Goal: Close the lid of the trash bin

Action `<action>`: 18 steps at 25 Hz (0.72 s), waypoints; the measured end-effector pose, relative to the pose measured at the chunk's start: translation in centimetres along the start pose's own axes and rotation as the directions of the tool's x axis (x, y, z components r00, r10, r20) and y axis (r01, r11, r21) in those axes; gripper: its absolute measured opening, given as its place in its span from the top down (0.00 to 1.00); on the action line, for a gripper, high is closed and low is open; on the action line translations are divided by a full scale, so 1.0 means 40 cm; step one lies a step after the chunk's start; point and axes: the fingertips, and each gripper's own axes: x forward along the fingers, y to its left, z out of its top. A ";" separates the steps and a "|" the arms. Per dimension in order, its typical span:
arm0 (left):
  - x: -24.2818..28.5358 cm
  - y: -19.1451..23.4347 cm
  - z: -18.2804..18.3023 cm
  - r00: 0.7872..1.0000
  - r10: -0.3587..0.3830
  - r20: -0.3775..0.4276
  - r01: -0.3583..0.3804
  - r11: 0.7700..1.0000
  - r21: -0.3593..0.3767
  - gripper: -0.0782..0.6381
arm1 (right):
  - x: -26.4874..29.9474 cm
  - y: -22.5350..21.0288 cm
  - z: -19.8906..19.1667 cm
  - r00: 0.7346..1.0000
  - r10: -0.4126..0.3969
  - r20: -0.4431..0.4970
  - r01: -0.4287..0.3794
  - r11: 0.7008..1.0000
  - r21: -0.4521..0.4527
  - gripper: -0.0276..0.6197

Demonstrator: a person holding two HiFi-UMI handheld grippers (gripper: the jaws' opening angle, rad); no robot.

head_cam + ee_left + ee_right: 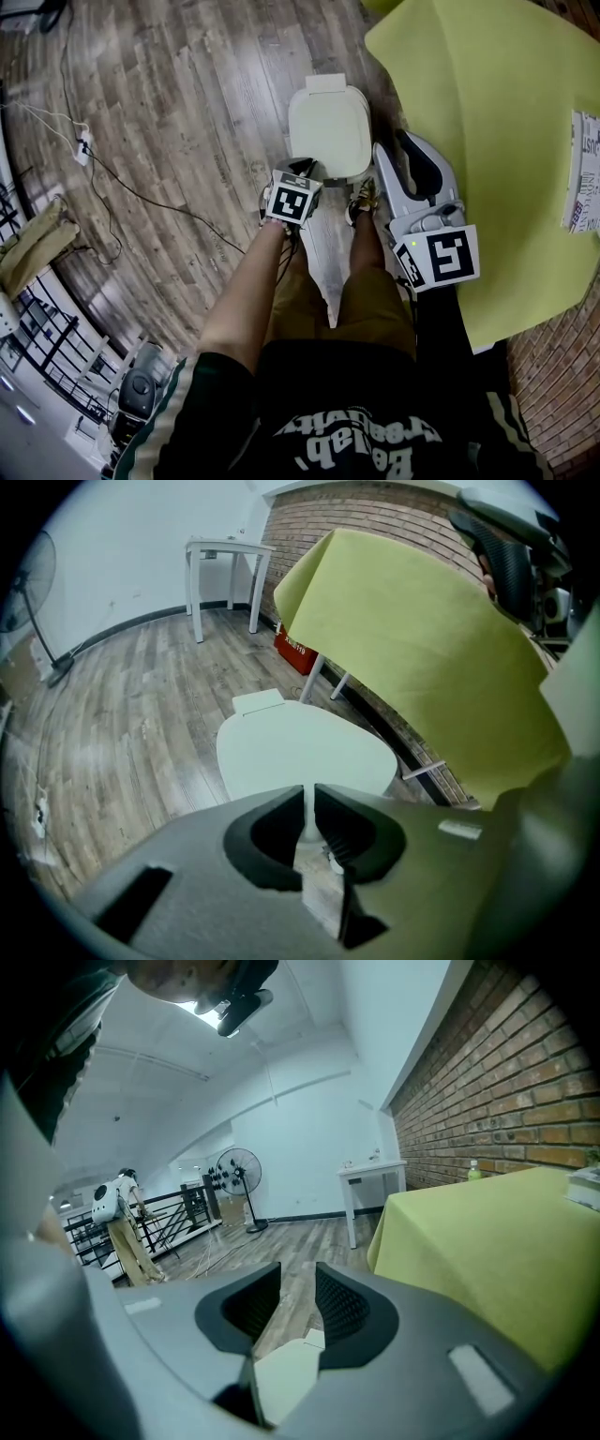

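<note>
Left gripper (308, 808) seemingly pinches lid (305, 752) edge; floor (122, 714) left, tablecloth (422, 649) right.

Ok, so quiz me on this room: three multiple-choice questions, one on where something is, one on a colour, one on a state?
1. The trash bin stands:
A on a shelf
B on the wooden floor
C on a chair

2. The big draped cloth is:
A yellow-green
B red
C black

3. The right tool has its jaws:
A clamped on a bottle
B clamped on the cloth
C apart, gripping nothing

Answers:
1. B, as floorboards surround the bin in the head view.
2. A, as the cloth looks yellow-green in all three views.
3. C, as the right gripper view shows open floor through the gap.
</note>
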 end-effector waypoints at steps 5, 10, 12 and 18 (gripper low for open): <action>0.025 0.000 -0.025 1.000 -0.005 -0.028 0.005 1.000 0.006 0.83 | 0.000 -0.009 -0.022 1.000 -0.005 -0.010 0.005 1.000 0.007 0.75; 0.042 0.002 -0.043 0.999 -0.001 -0.035 0.001 1.000 -0.001 0.83 | 0.003 -0.018 -0.041 1.000 -0.004 -0.018 0.004 1.000 0.016 0.75; 0.050 0.002 -0.051 0.999 -0.002 -0.037 0.002 1.000 -0.004 0.83 | 0.006 -0.022 -0.050 1.000 -0.003 -0.020 0.003 1.000 0.020 0.74; 0.070 0.009 -0.068 0.999 0.003 -0.041 -0.003 1.000 0.002 0.83 | 0.015 -0.015 -0.080 0.999 0.007 -0.034 -0.006 1.000 0.030 0.74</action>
